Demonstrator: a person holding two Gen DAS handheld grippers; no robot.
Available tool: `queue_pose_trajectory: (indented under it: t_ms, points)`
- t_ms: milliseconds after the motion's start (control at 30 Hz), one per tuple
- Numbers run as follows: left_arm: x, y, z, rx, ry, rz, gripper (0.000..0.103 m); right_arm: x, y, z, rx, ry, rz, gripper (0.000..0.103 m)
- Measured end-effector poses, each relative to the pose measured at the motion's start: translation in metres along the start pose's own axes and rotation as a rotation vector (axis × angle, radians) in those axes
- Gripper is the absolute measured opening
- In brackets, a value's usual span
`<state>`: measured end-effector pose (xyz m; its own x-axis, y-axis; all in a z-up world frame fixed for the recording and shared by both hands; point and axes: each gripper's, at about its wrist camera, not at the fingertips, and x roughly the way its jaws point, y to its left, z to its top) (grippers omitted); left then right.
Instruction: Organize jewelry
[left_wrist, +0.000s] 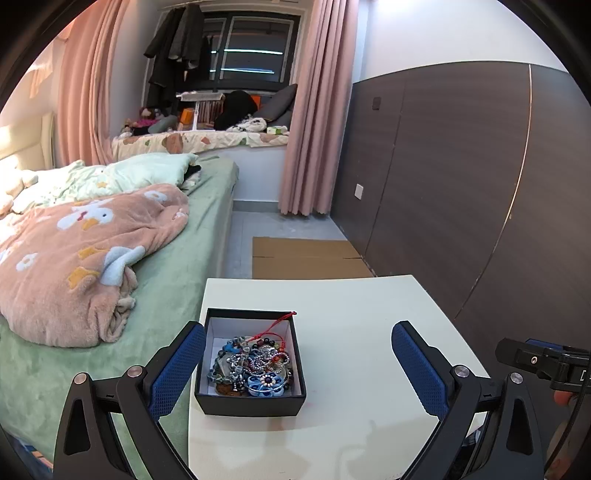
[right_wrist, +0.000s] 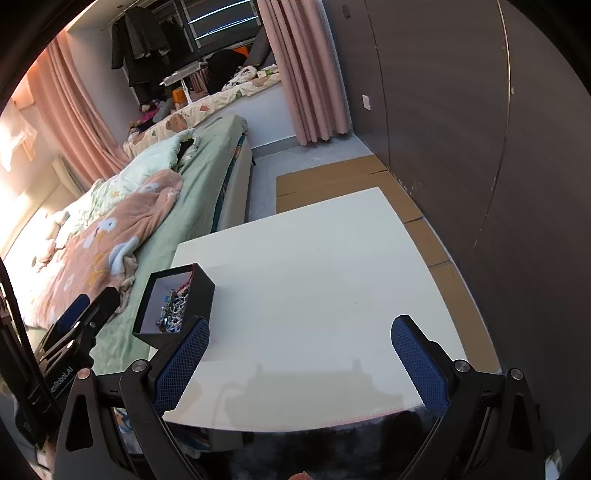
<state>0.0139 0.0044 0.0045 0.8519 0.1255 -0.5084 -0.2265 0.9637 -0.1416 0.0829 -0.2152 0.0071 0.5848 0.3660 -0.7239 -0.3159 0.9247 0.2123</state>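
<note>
Jewelry (left_wrist: 253, 363) lay in a tangled heap in a small black box (left_wrist: 251, 404) at the lower middle of the left view, on the white table (left_wrist: 351, 332).
It looked light, slippery and easy to snag, so one loose loop or the red cord (left_wrist: 275, 325) looked best to pinch. The cord pointed to the upper right; the heap had no clear long side. Left claw (left_wrist: 299, 363) and right claw (right_wrist: 301, 358) were both spread wide, holding nothing.

We find the box (left_wrist: 251, 384) on the worktop (left_wrist: 351, 332) near its left edge, jewelry (left_wrist: 251, 365) heaped inside. Bed (left_wrist: 177, 258) lies left of the worktop; cardboard (left_wrist: 306, 258) on the floor behind it.
</note>
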Motion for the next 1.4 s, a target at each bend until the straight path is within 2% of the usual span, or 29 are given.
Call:
queue_pose_trajectory:
  t_ms: [1400]
  points:
    - [-0.0027, 0.0026, 0.0028, -0.011, -0.011, -0.011, 0.101, -0.0003, -0.0019, 0.0021, 0.003, 0.005, 0.008, 0.1]
